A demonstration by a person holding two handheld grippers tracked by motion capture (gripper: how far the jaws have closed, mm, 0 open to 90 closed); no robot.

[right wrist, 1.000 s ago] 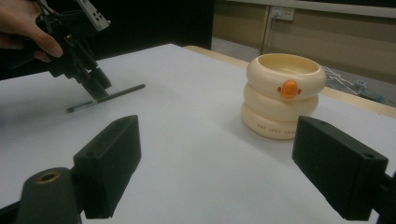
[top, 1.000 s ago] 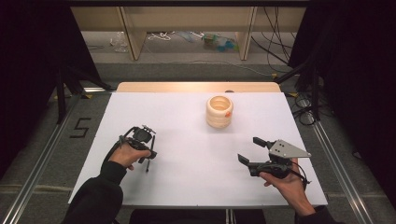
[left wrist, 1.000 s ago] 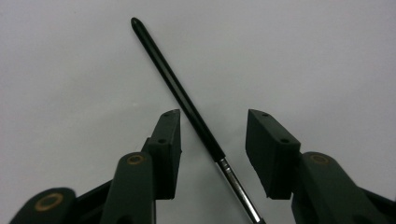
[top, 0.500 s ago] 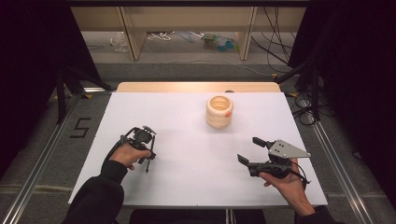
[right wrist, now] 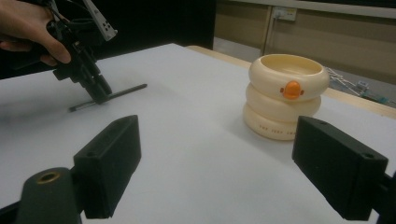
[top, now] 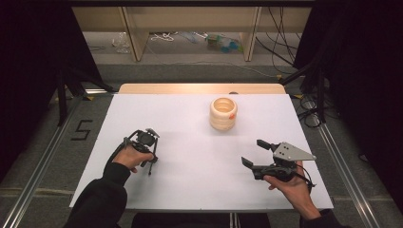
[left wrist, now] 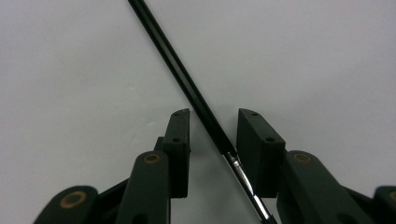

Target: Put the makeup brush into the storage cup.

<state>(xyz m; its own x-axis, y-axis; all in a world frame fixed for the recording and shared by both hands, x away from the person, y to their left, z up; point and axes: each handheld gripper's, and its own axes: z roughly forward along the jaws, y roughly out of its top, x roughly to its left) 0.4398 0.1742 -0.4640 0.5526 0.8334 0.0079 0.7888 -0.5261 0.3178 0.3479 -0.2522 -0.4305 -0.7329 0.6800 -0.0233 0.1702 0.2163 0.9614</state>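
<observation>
Lying flat on the table well left of the cup [top: 223, 114], the pen [left wrist: 187, 84], thin, light and likely to roll, sits between the left gripper's [left wrist: 213, 122] narrowly parted jaws near its silver end, while the right gripper [right wrist: 224, 163] hangs wide open.

Left black two-jaw tongs [top: 150, 167]: held in the person's left hand [top: 128, 156], pointed steeply down, jaws slightly parted. Right black tongs with grey three-cornered plate [top: 255, 153]: held level in the right hand [top: 291, 187], jaws spread wide, aimed leftward.

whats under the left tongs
A thin black pen lies on the white table, passing between the open left tongs. Its near end is hidden under the tongs' body.
</observation>
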